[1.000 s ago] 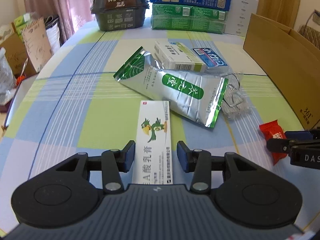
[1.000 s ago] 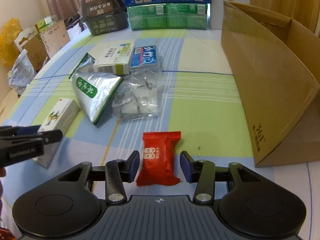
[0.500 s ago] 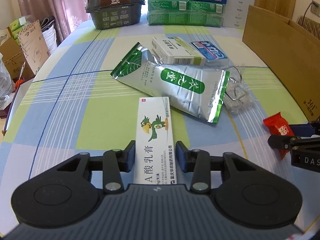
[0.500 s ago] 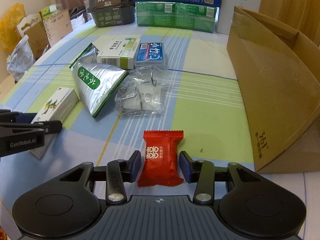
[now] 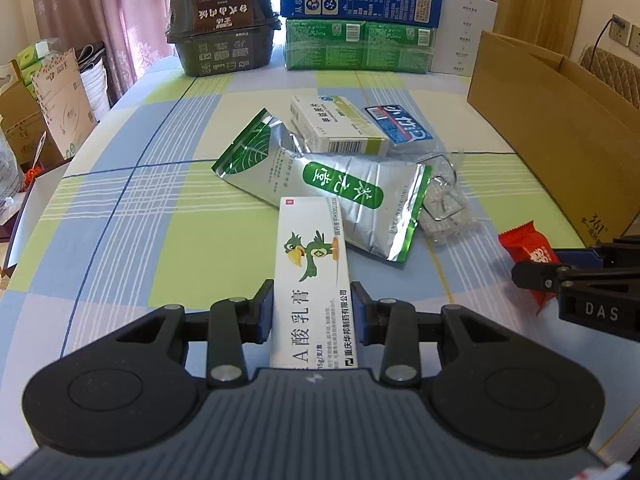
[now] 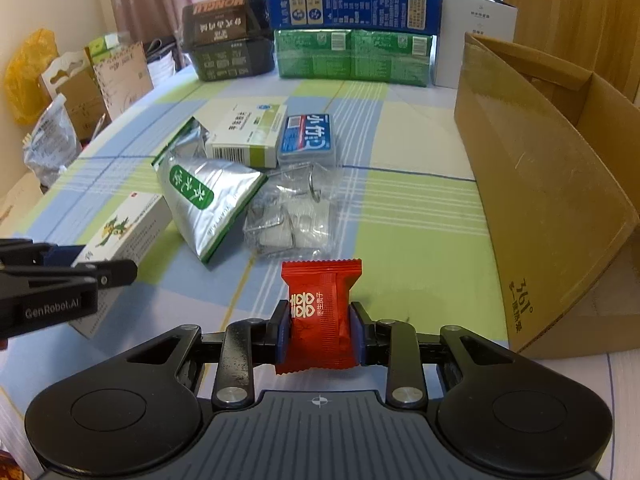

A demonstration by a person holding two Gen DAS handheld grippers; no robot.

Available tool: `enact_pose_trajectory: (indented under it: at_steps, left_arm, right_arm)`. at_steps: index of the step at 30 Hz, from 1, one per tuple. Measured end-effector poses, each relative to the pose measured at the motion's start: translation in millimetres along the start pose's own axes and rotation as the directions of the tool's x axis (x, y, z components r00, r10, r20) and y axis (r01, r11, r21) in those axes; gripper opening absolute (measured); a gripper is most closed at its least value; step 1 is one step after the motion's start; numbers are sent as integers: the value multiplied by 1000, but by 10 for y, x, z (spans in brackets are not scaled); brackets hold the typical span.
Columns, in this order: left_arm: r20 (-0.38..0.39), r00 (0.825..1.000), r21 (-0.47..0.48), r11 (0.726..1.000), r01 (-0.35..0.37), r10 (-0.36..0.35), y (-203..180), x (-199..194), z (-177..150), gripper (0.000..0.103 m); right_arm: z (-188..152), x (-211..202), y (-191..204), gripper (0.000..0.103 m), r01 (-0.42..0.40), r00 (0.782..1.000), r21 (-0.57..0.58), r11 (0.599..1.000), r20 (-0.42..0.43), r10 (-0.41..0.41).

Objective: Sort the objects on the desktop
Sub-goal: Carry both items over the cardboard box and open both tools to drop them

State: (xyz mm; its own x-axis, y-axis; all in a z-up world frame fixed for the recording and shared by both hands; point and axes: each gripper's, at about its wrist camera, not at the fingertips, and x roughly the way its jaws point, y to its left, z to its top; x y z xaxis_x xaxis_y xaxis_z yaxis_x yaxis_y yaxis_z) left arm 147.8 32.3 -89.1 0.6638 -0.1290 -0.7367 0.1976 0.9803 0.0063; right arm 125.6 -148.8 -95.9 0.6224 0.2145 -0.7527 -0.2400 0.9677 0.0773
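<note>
Your right gripper (image 6: 319, 330) is clamped on the red candy (image 6: 320, 316), pads pressing its sides and crumpling the wrapper a little. It sits low over the tablecloth (image 6: 416, 216), just beside the cardboard box (image 6: 540, 184). Judging by looks, it's light, soft and crinkly with slick film, so grip mid-body, not the sealed ends, and don't squeeze harder.

Your left gripper (image 5: 312, 312) brackets the ointment box (image 5: 310, 276); jaws look snug against its long sides, contact on the right pad is hard to confirm. Probably light, stiff card that dents if pinched, so hold across the narrow width.

The near end of the ointment box is cut off by the gripper body. The box interior is mostly hidden. The contents of the clear bag (image 6: 292, 216) are hard to make out, maybe metal hooks. You can't tell if the candy is lifted or touching cloth
</note>
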Motion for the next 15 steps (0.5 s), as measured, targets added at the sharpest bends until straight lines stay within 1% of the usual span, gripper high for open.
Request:
enact_pose_trajectory:
  at_steps: [4, 7, 11, 15]
  left_arm:
    - [24, 1000, -4, 1000, 20, -20, -58, -102, 47, 33]
    - [37, 999, 17, 999, 29, -29, -163, -176, 122, 33]
    - [80, 996, 58, 997, 44, -49, -351, -375, 336, 33]
    - [129, 987, 72, 994, 83, -92, -561, -625, 656, 33]
  right_arm:
    - [32, -81, -36, 28, -16, 1000, 25, 1000, 24, 16]
    - [103, -205, -48, 28, -18, 998, 34, 999, 54, 16]
    - [287, -511, -91, 28, -21, 993, 36, 999, 118, 16]
    - [582, -939, -262, 27, -4, 977, 33, 999, 213, -3]
